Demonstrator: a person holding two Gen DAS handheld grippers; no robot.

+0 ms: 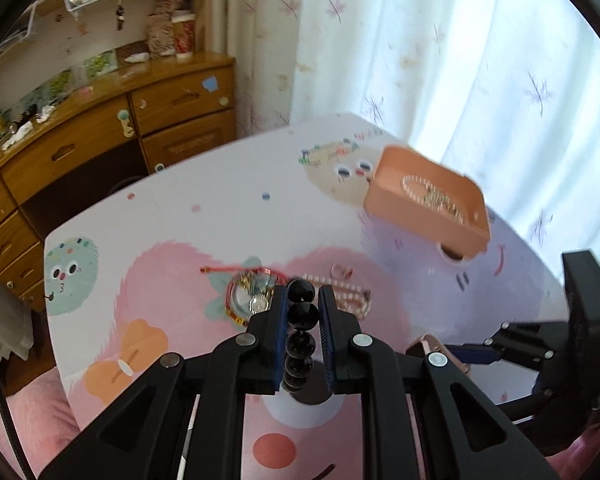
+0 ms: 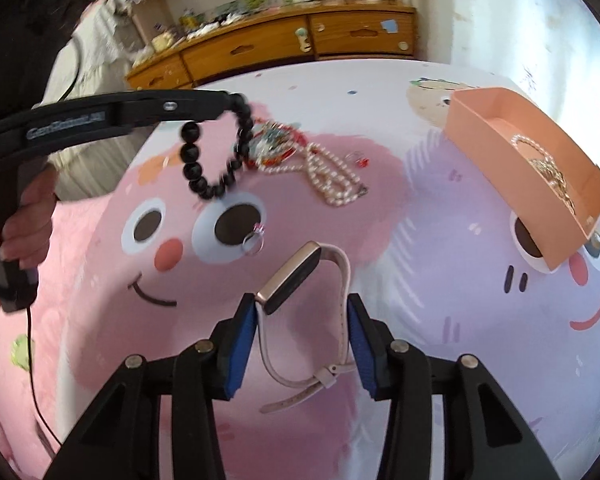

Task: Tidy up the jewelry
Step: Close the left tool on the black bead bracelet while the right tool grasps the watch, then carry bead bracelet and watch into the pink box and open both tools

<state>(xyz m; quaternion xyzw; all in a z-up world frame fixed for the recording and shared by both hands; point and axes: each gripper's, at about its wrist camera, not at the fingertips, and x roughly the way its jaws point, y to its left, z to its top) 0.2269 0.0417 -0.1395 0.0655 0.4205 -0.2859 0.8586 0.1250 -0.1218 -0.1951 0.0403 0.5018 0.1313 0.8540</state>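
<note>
My left gripper [image 1: 302, 300] is shut on a black bead bracelet [image 1: 300, 314]. In the right wrist view the bracelet [image 2: 216, 152] hangs as a loop from the left gripper [image 2: 225, 103], above the table. My right gripper [image 2: 302, 304] is shut on a pink-strapped watch [image 2: 290, 276]. The watch case rests against the left pad and the strap against the right pad. A peach tray [image 2: 500, 152] at the right holds a pearl bracelet [image 2: 530, 144] and gold chains. Its wall [image 1: 412, 212] also shows in the left wrist view.
On the cartoon-print table cover [image 2: 440, 220] lie a pearl necklace [image 2: 332, 176], a red cord bracelet with charms [image 2: 276, 146], a silver ring [image 2: 253, 242] and a small ring [image 2: 356, 158]. A wooden dresser [image 2: 260, 48] stands behind, and a curtain [image 1: 440, 60] hangs at the right. A person's hand [image 2: 24, 216] grips the left handle.
</note>
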